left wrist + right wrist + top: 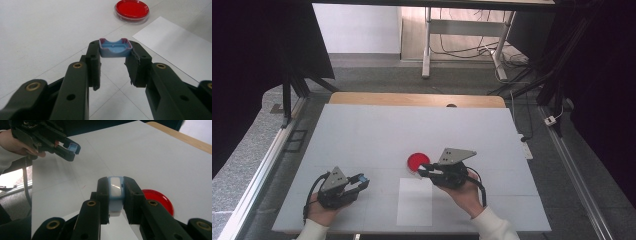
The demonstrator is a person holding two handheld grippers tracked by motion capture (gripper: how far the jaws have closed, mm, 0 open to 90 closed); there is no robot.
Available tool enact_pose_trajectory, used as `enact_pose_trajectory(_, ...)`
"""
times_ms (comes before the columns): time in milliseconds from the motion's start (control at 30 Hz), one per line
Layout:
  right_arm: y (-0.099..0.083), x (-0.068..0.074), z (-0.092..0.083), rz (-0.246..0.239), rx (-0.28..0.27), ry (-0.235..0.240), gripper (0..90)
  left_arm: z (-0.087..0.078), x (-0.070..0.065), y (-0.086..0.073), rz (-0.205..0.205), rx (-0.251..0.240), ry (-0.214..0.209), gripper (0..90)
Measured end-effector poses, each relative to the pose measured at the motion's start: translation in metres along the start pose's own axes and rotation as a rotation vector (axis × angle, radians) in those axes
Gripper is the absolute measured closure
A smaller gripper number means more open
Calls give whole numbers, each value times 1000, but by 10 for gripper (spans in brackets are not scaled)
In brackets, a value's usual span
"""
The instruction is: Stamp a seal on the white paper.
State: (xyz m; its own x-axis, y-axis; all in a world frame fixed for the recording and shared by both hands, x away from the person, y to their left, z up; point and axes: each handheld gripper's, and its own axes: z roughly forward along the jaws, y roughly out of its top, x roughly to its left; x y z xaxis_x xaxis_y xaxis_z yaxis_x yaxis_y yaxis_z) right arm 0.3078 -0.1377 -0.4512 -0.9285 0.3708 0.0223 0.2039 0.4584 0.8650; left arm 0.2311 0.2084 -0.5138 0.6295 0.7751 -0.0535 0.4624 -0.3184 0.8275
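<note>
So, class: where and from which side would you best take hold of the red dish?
Probably by its rim, from straight above: the red dish is round, shallow and lies flat on the table, so its low side wall, facing outward all round, is the likeliest hold.

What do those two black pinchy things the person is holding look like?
Both are black, each with two chunky jaws dotted with brass-coloured rivets. The left gripper and right gripper each carry a grey three-cornered plate with small holes on top and trail a black cable. The person wears white sleeves.
</note>
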Motion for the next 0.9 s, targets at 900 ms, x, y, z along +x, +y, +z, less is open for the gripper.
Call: enact_pose_trajectory(900,-5,14,4,-25,32,25,752,0,0,0,0,1,-1,650)
